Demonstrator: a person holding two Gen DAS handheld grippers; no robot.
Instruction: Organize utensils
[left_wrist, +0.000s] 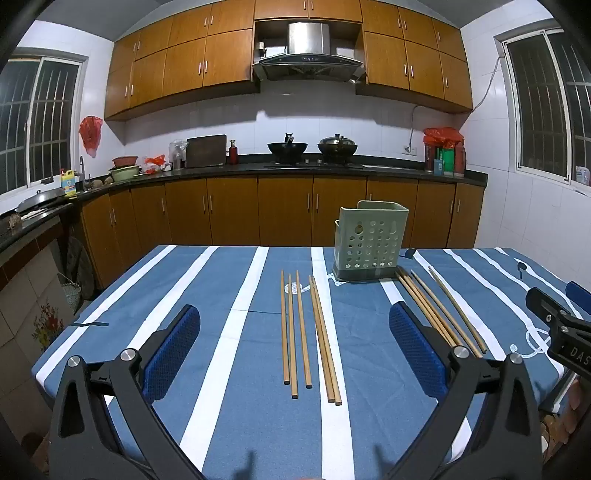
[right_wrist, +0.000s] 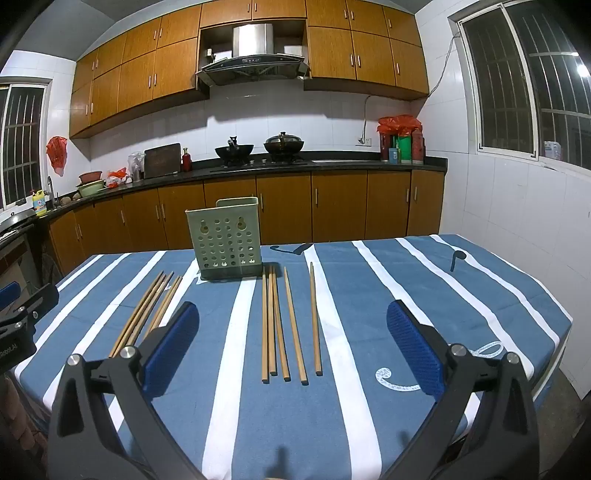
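Several wooden chopsticks (left_wrist: 306, 332) lie side by side on the blue and white striped tablecloth (left_wrist: 207, 295), straight ahead of my left gripper (left_wrist: 293, 310), which hovers open and empty above them. A second bunch of chopsticks (left_wrist: 439, 310) lies to the right, beside a green perforated utensil holder (left_wrist: 369, 240) standing upright and empty-looking. In the right wrist view that second bunch (right_wrist: 284, 321) lies ahead of my right gripper (right_wrist: 292, 306), also open and empty. The holder (right_wrist: 227, 240) stands behind, and the first bunch (right_wrist: 147, 314) lies at the left.
The table's right edge (right_wrist: 554, 332) and near edge drop to the floor. Beyond the table stand wooden kitchen cabinets (left_wrist: 258, 214) under a dark counter with two woks (left_wrist: 288, 147). Each gripper shows at the other view's side edge.
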